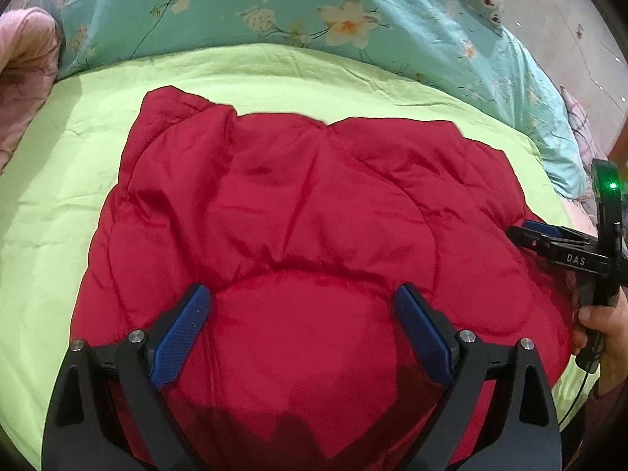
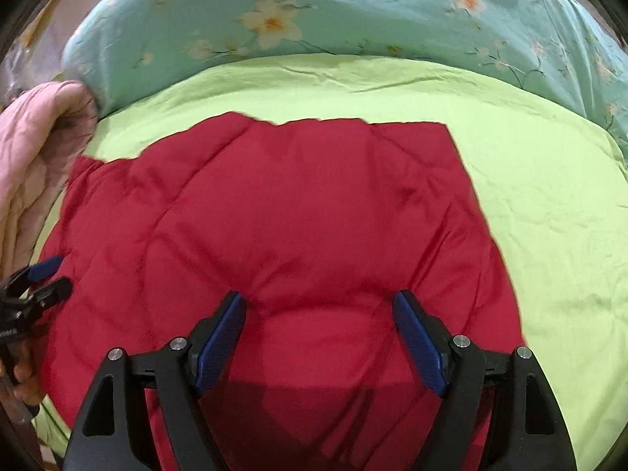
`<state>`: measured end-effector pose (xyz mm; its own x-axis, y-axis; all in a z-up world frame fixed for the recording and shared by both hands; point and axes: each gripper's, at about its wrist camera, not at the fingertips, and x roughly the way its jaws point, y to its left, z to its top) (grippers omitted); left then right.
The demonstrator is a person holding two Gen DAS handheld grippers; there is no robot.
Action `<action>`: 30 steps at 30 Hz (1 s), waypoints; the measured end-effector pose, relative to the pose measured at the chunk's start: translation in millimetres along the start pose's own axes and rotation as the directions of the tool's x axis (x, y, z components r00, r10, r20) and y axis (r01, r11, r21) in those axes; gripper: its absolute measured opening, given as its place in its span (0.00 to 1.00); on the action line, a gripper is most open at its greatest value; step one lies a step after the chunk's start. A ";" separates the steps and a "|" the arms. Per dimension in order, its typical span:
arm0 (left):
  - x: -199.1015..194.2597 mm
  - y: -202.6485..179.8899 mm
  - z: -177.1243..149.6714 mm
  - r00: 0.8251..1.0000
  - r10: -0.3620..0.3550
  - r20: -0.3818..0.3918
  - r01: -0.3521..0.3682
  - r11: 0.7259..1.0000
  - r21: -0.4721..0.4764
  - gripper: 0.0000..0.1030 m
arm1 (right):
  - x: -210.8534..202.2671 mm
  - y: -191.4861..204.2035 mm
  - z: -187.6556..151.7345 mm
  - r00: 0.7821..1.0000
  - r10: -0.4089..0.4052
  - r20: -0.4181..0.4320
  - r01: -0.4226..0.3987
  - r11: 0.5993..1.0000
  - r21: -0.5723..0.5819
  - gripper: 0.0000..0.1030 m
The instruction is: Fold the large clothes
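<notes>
A red quilted padded garment (image 1: 306,204) (image 2: 282,204) lies spread flat on a lime-green bed sheet (image 1: 51,204) (image 2: 549,204). My left gripper (image 1: 303,290) is wide open low over the garment's near part, with puffy red fabric bulging between its blue pads (image 1: 184,333). My right gripper (image 2: 318,296) is also open over the near part, further right. Each gripper shows in the other's view: the right gripper (image 1: 520,228) sits at the garment's right edge, held by a hand (image 1: 600,325). The left gripper (image 2: 62,273) sits at the garment's left edge.
A teal floral quilt (image 1: 235,8) (image 2: 314,11) is bunched along the far side of the bed. A pink padded item (image 1: 23,70) (image 2: 35,149) lies at the far left. Tiled floor (image 1: 569,19) shows past the bed's far right corner.
</notes>
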<state>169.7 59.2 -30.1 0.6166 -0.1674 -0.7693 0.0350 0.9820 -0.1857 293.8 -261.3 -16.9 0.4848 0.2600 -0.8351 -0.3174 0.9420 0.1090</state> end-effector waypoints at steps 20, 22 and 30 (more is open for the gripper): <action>24.9 17.2 11.2 0.999 0.018 -0.029 -0.020 0.997 -0.069 0.93 | 23.2 -44.9 6.3 1.000 0.005 0.002 -0.005 0.984 0.179 0.78; 25.1 16.6 11.4 0.999 0.019 -0.026 -0.021 0.997 -0.070 0.93 | 21.8 -46.7 5.4 1.000 0.003 0.007 -0.004 0.981 0.192 0.78; 9.8 10.3 6.1 0.996 0.086 -0.015 -0.086 0.994 -0.060 0.93 | 11.7 -56.6 2.6 0.999 -0.043 0.012 0.038 0.966 0.254 0.78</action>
<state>181.0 68.2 -35.8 0.6056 -0.0841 -0.7913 -0.0660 0.9857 -0.1552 319.5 -311.1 -31.4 0.5079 0.2221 -0.8323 -0.0808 0.9742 0.2107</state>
